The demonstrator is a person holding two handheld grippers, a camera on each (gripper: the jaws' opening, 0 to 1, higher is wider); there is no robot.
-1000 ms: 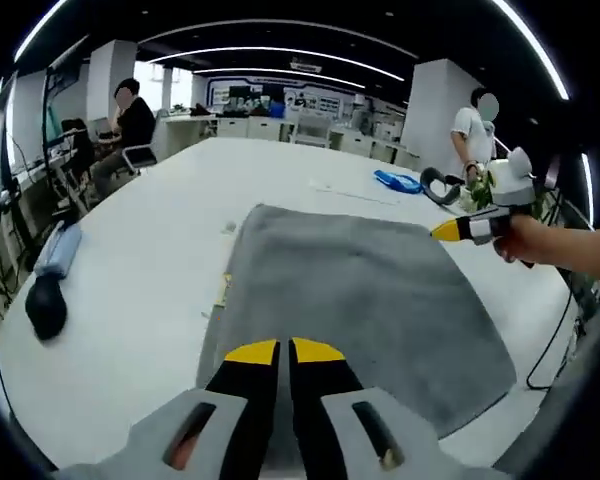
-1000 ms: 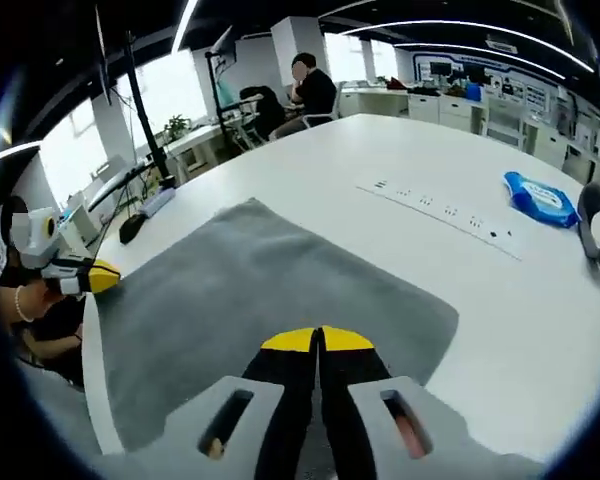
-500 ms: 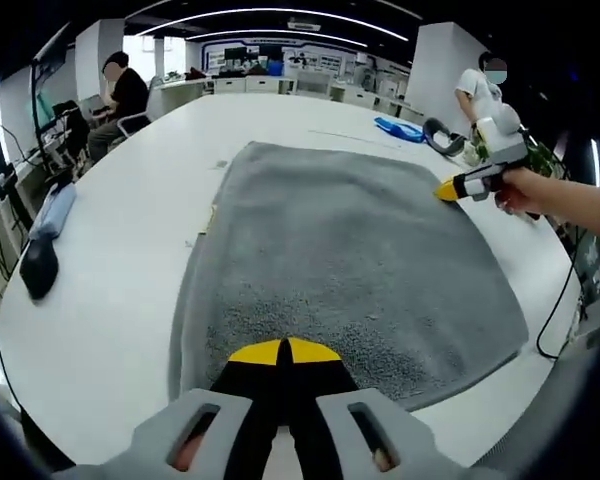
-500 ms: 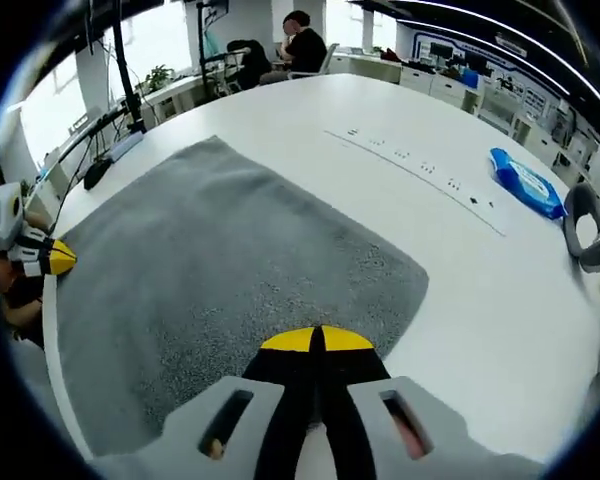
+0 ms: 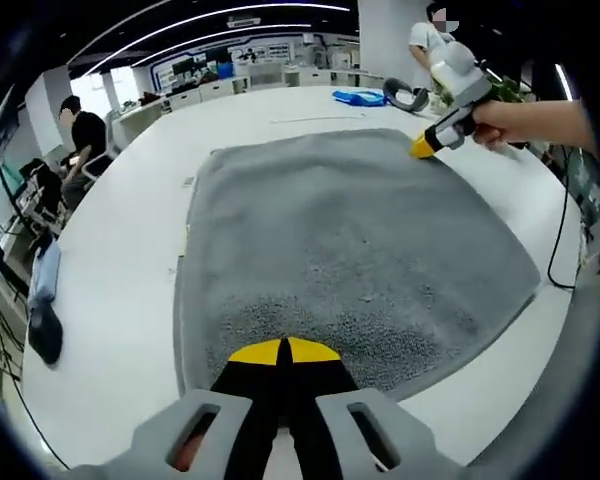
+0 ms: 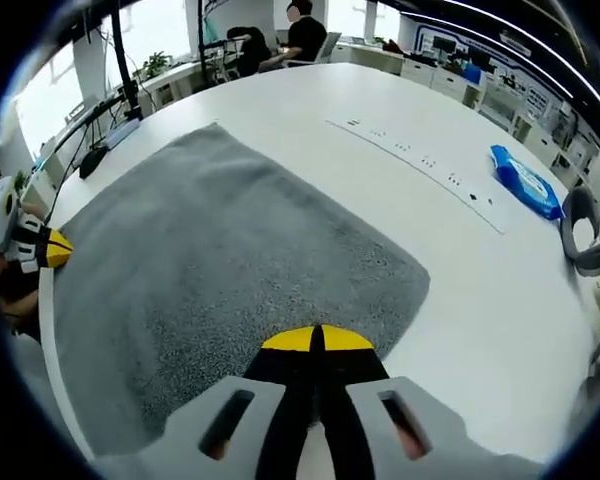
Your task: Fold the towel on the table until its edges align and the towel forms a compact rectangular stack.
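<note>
The grey towel (image 5: 350,250) lay flat across the middle of the white table (image 5: 110,250). The left gripper (image 5: 283,351) at the frame's bottom pinched the towel's near edge, jaws together. The right gripper (image 6: 315,339) likewise clamped an edge of the towel (image 6: 230,270), low in its view.

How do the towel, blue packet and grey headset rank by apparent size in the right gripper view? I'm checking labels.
1. Towel, by far.
2. Blue packet and grey headset: alike, and the headset is cut off, so unranked.

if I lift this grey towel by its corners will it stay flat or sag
The grey towel will likely sag: it lies limp, flat on the white table. Its nubby pile probably grips the closed left gripper and right gripper well.
</note>
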